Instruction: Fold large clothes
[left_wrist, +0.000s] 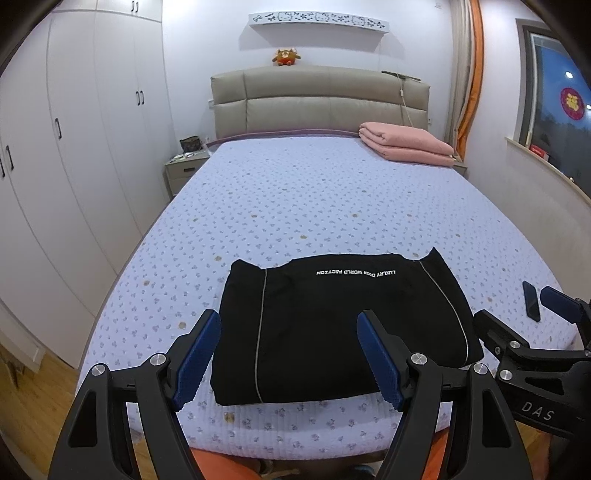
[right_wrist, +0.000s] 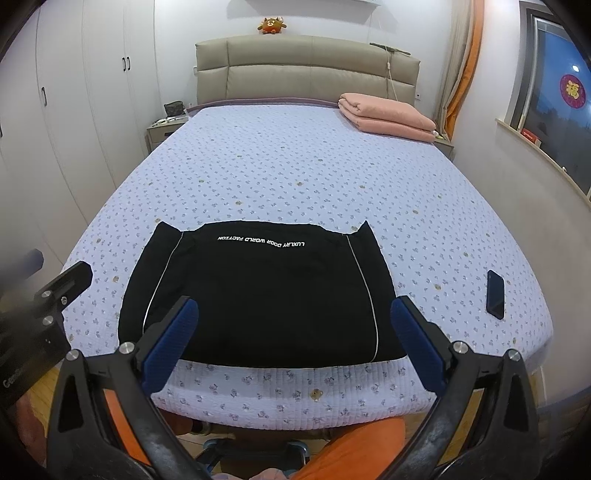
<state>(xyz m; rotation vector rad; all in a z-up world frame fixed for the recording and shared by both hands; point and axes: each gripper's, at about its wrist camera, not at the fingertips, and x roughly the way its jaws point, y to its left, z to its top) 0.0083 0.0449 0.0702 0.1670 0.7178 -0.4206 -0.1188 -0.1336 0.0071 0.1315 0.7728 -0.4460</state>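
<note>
Both grippers, left gripper (left_wrist: 288, 354) and right gripper (right_wrist: 295, 343), hover spread and empty over the folded black garment (right_wrist: 258, 288) on the bed (right_wrist: 295, 166); one more halving fold, pinching near corners, seems next.

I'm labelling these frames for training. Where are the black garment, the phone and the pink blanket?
black garment (right_wrist: 266, 295), right wrist view, middle of its folded top layer
phone (right_wrist: 495, 294), right wrist view, centre of its dark face
pink blanket (left_wrist: 406, 144), left wrist view, top fold

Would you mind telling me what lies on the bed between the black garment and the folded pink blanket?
Nothing: between the black garment and the pink blanket only bare flowered bedsheet shows, in both wrist views.
</note>
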